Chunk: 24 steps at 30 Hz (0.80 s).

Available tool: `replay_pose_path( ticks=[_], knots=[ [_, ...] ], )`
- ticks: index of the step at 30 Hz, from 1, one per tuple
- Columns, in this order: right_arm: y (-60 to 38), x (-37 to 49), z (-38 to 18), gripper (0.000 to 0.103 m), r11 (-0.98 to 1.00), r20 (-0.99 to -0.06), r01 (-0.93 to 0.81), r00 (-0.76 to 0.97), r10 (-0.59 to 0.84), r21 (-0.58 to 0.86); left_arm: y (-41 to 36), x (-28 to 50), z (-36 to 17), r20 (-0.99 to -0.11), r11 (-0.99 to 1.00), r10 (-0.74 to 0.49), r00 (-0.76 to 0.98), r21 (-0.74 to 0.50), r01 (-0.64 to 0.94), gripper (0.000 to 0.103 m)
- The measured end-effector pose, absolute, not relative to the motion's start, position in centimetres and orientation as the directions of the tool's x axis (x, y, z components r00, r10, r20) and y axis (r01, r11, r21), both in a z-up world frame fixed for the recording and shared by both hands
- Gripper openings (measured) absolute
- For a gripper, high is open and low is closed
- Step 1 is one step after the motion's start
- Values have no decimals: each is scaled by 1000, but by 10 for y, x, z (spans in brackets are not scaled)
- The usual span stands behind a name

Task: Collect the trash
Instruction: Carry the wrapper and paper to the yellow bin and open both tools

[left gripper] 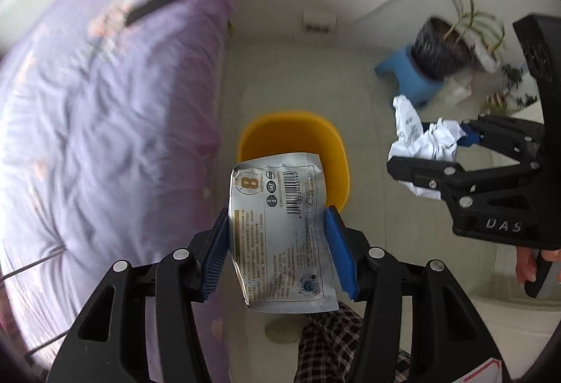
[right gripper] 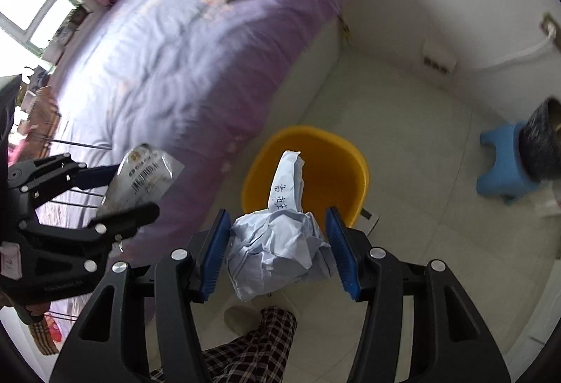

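A silver wrapper [left gripper: 280, 228] is being clamped between the left gripper [left gripper: 278, 251] fingers, its long axis pointing toward the yellow bin [left gripper: 336, 151] on the floor. Crumpled paper [right gripper: 280, 243] is being pinched by the right gripper [right gripper: 278, 251], seemingly above the bin's near rim.

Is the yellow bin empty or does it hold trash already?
Cannot tell. The bin's visible inner walls look bare, but the crumpled paper and the wrapper hide its bottom in both views.
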State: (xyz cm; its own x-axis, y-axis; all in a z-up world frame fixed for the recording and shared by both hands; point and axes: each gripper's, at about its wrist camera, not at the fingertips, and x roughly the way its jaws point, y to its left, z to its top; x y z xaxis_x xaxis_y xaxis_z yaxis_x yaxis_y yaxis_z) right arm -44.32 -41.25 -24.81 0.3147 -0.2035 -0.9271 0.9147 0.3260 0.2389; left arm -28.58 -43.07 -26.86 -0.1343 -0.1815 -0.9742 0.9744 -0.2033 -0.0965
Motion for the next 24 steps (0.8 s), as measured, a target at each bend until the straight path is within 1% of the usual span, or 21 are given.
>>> replay_pose_path(
  ticks=[2,4,6,9,10,11,12,13,14,21,24],
  knots=[
    [-422,-447,-269,57,307,-937,921,303,-176,240,-440,-291,-295,-985,-205,-131,-115,-87,975,53],
    [-434,-451,-291,57,285,-944,926,298,-144,248,-448,-295,-310,-988,-197,-100,-119,-98,975,54],
    [-443,-456,-309,57,264,-944,927,307,-120,268,-458,-295,-326,-990,-180,-80,-115,-100,979,54],
    [-451,-458,-319,58,249,-940,925,321,-113,286,-464,-297,-336,-991,-176,-70,-111,-97,980,54],
    [-453,-460,-321,59,246,-938,923,329,-111,295,-465,-298,-338,-992,-179,-67,-108,-95,979,55],
    [-453,-462,-322,60,244,-937,923,331,-114,296,-465,-299,-340,-992,-182,-66,-106,-92,979,62],
    [-454,-463,-322,61,243,-936,925,329,-126,293,-464,-302,-340,-993,-184,-72,-96,-81,980,66],
    [-455,-465,-322,66,237,-934,925,333,-131,297,-464,-302,-340,-993,-185,-80,-85,-69,980,71],
    [-455,-467,-321,70,230,-927,920,352,-129,317,-464,-302,-341,-993,-184,-78,-88,-72,980,71],
    [-456,-470,-318,70,217,-926,923,352,-138,318,-462,-301,-350,-995,-174,-51,-81,-71,982,71],
    [-454,-468,-314,70,219,-927,924,348,-138,314,-458,-300,-344,-995,-171,-52,-87,-77,982,71]
  ],
)
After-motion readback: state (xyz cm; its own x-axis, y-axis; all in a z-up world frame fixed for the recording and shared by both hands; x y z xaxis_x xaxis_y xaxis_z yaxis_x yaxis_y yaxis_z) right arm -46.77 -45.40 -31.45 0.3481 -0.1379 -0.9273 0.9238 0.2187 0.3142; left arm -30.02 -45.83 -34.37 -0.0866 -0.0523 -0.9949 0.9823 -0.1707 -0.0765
